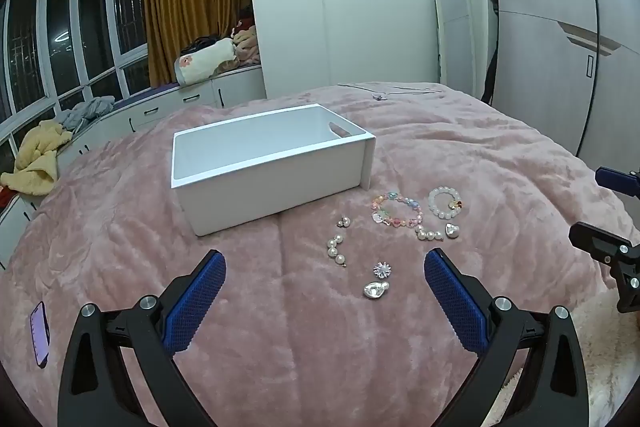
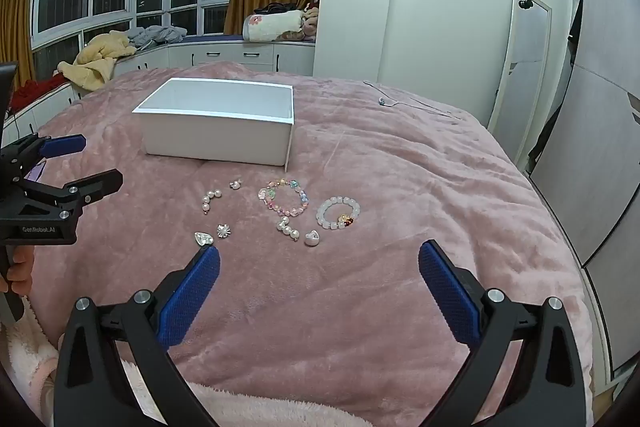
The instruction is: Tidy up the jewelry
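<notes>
A pink bed (image 1: 440,155) carries an open white box (image 1: 256,163) at about 11 o'clock in the left wrist view. Jewelry lies just beside the box toward 4 o'clock: a colourful bracelet (image 1: 397,211), a white bracelet (image 1: 444,203), a pearl strand (image 1: 335,247) and a silver heart (image 1: 375,289). The left hand-held gripper (image 1: 324,303) and right hand-held gripper (image 2: 319,291) both hover released, grasping nothing.

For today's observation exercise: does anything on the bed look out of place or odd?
Mostly tidy. The jewelry lies loose on the blanket beside the empty white box. A phone sits apart near the blanket's edge, and a thin cable trails behind.
</notes>
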